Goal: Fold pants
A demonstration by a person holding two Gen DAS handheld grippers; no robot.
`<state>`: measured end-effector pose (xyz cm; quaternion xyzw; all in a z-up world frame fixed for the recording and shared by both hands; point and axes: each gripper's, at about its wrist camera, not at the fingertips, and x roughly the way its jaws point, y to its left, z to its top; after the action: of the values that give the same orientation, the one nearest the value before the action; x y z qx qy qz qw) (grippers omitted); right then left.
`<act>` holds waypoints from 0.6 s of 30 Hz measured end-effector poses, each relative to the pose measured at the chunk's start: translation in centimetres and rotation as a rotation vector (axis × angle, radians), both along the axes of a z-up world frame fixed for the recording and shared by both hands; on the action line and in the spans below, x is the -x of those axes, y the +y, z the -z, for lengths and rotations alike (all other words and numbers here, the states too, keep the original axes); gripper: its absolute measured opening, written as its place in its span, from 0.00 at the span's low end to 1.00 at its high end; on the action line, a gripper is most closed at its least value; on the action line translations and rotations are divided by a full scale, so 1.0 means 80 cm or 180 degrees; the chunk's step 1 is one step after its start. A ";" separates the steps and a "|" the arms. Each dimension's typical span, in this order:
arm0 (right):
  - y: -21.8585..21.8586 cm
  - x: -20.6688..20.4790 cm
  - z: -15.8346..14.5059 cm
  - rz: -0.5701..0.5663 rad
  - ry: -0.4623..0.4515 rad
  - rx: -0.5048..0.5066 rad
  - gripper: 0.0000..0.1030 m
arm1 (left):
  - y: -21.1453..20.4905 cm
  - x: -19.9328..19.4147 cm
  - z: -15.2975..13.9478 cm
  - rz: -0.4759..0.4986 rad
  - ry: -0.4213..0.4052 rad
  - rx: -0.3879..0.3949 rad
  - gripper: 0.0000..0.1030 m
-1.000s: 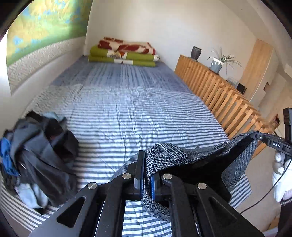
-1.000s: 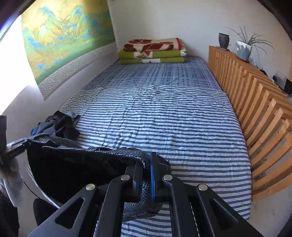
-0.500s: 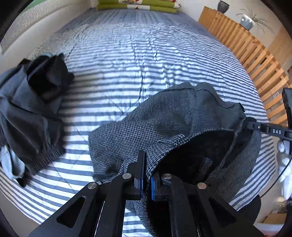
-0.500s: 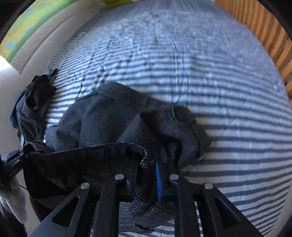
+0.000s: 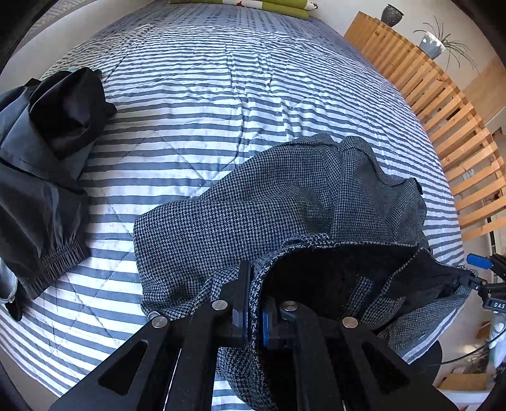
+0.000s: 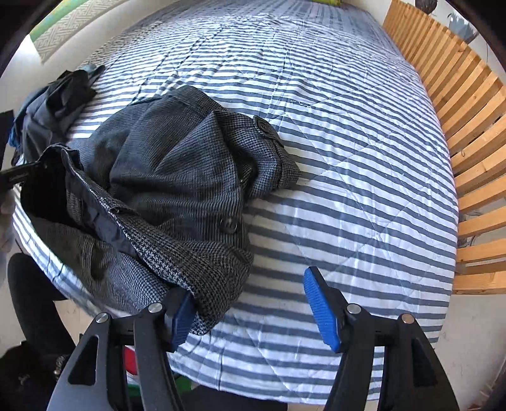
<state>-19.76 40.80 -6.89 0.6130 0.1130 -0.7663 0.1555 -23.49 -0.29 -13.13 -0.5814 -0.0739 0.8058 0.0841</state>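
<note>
Grey houndstooth pants lie bunched on the striped bed, waistband toward me with the dark lining showing. My left gripper is shut on the waistband's near edge. In the right wrist view the same pants sit in a heap at the left, with buttons visible. My right gripper stands open; its left blue pad touches the waistband hem and the right pad is over bare bedspread. The left gripper's tip shows at the far left, holding the other end of the waistband.
A pile of dark clothes lies on the bed's left side, also seen as clothes in the right wrist view. A slatted wooden rail runs along the bed's right edge. Folded blankets and potted plants are at the far end.
Both grippers tipped down and lowered the pants onto the bed. The right gripper has opened and let go of the waistband; the left one still holds it.
</note>
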 end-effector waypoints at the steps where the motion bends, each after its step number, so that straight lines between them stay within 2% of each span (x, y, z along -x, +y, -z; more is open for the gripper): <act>1: 0.003 -0.005 -0.002 0.0067 -0.0015 0.0052 0.59 | 0.003 -0.002 0.000 0.0025 0.0014 0.0043 0.05; 4: 0.011 -0.019 -0.010 0.0286 -0.0093 0.0408 0.59 | 0.010 -0.009 -0.001 0.0056 0.0002 0.0061 0.04; 6: 0.006 -0.025 -0.011 0.0350 -0.0066 0.0468 0.59 | 0.011 -0.014 -0.001 0.0073 -0.0013 0.0041 0.04; 11: -0.020 -0.030 -0.005 0.0503 0.0090 0.0389 0.59 | 0.021 -0.029 -0.009 0.0148 0.0026 0.0033 0.04; 14: -0.028 -0.017 0.007 0.0614 0.0062 0.0324 0.56 | 0.019 -0.038 -0.015 0.0116 0.0062 0.0066 0.05; 16: -0.029 -0.011 0.015 0.0617 0.0011 0.0259 0.38 | 0.014 -0.040 -0.017 0.0125 0.0024 0.0038 0.09; 18: -0.021 -0.007 0.014 0.0677 -0.0048 0.0379 0.36 | 0.009 -0.045 -0.025 0.0141 0.0092 0.0136 0.28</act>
<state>-19.20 39.14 -8.00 0.6169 0.0005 -0.7793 0.1102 -19.90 0.41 -11.11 -0.5729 -0.0426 0.8135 0.0906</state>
